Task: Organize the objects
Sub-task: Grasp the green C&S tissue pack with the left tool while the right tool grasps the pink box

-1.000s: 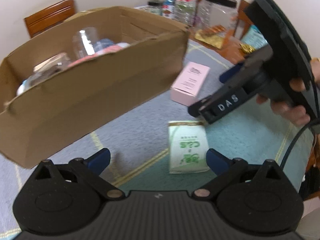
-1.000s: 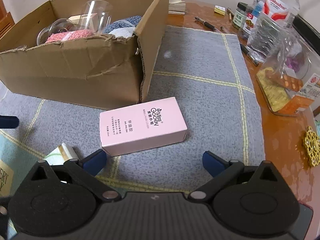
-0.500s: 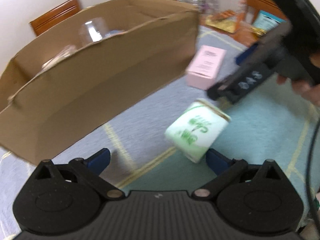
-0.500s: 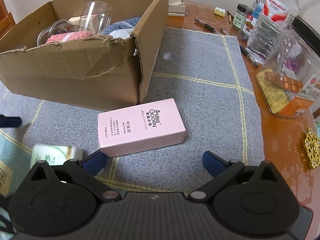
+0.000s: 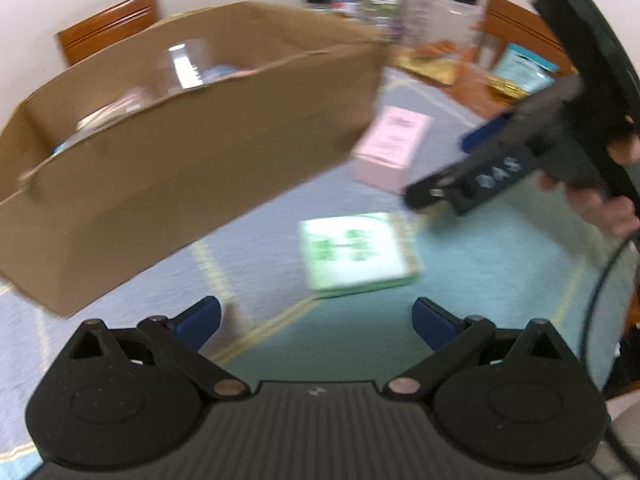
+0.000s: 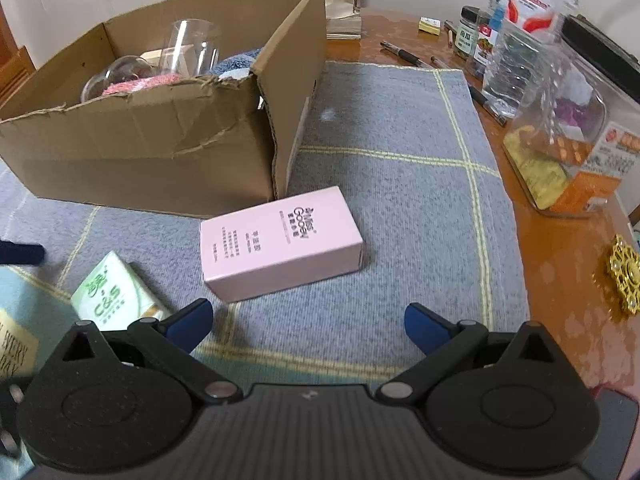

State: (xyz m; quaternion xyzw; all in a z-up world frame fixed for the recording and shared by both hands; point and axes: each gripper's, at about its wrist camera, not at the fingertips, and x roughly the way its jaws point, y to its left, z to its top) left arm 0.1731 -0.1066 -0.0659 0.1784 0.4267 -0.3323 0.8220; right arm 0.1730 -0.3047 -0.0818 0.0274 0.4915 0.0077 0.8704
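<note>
A green-and-white tissue pack (image 5: 356,250) lies flat on the mat ahead of my open, empty left gripper (image 5: 316,316); it also shows in the right wrist view (image 6: 114,294). A pink box (image 6: 280,242) lies just ahead of my open, empty right gripper (image 6: 308,318), and shows in the left wrist view (image 5: 390,146). A cardboard box (image 6: 168,136) holding glasses and cloths stands behind, also seen from the left (image 5: 180,148). The right gripper's body (image 5: 500,168) hangs above the tissue pack's far right.
A grey checked mat (image 6: 400,168) covers the brown table (image 6: 568,256). Bottles and a clear jar (image 6: 556,120) stand along the right edge, pens (image 6: 404,56) behind. A gold ornament (image 6: 626,276) lies at far right. A wooden chair (image 5: 108,24) stands beyond.
The tissue pack tipped over and now lies flat on its broad face. The left gripper view swung slightly, and the right gripper moved a little nearer the pink box.
</note>
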